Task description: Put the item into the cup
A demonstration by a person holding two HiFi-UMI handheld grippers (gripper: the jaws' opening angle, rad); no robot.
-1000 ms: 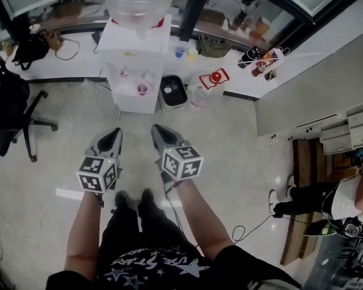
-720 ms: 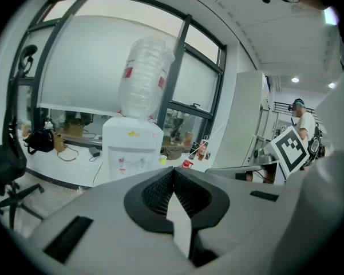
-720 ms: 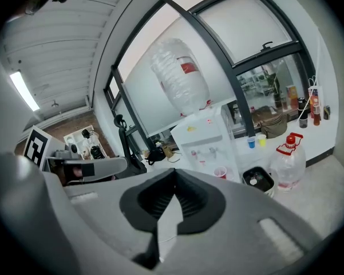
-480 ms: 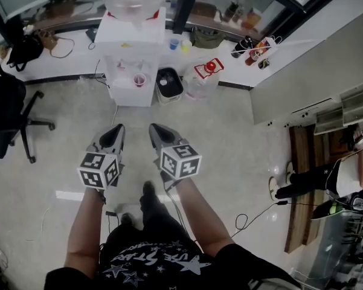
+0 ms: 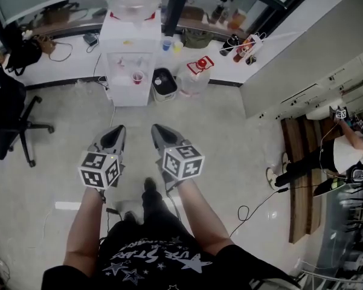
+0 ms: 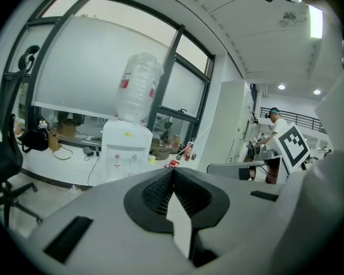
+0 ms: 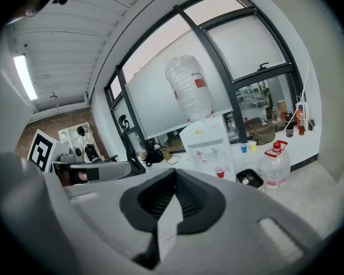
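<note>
Head cam looks down; L+R cams level, all share dispenser (image 5: 130,62).

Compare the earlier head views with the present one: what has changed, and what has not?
The person's feet have shifted in a step, and the water dispenser sits slightly higher in view. Left gripper and right gripper stay shut, empty, side by side; the red cup remains in it.
</note>
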